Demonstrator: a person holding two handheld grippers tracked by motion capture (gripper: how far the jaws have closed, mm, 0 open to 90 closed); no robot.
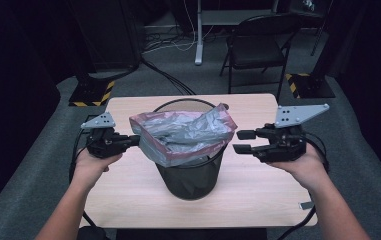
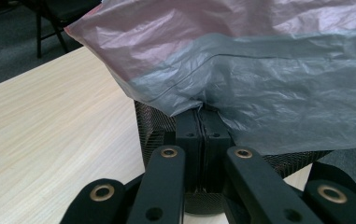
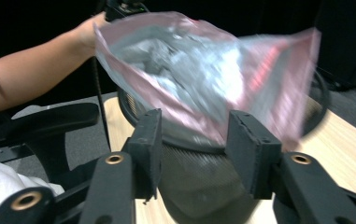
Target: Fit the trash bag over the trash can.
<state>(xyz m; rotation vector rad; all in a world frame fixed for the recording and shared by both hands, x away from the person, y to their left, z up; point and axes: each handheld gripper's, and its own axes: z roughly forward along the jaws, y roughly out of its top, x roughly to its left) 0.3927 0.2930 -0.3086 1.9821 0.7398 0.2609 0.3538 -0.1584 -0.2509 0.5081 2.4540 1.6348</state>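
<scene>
Plainly unlabelled, bag (image 1: 183, 135) pinched by left gripper (image 1: 134, 140); right gripper (image 1: 244, 141) agape.

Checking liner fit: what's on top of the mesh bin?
A grey bag with a pink edge lies crumpled over the mesh bin, and the left gripper pinches its side. Part of the far rim stays bare. The bag hides the bin's inside.

L forearm comes in from bottom left, hand wrapped under the left hand-held gripper (image 1: 134, 140) — jaws pressed together, pointing right, level. R forearm enters bottom right, hand cupping the right hand-held gripper (image 1: 243, 141) from below — jaws apart, pointing left. Both held at approx the same height, facing each other.
</scene>
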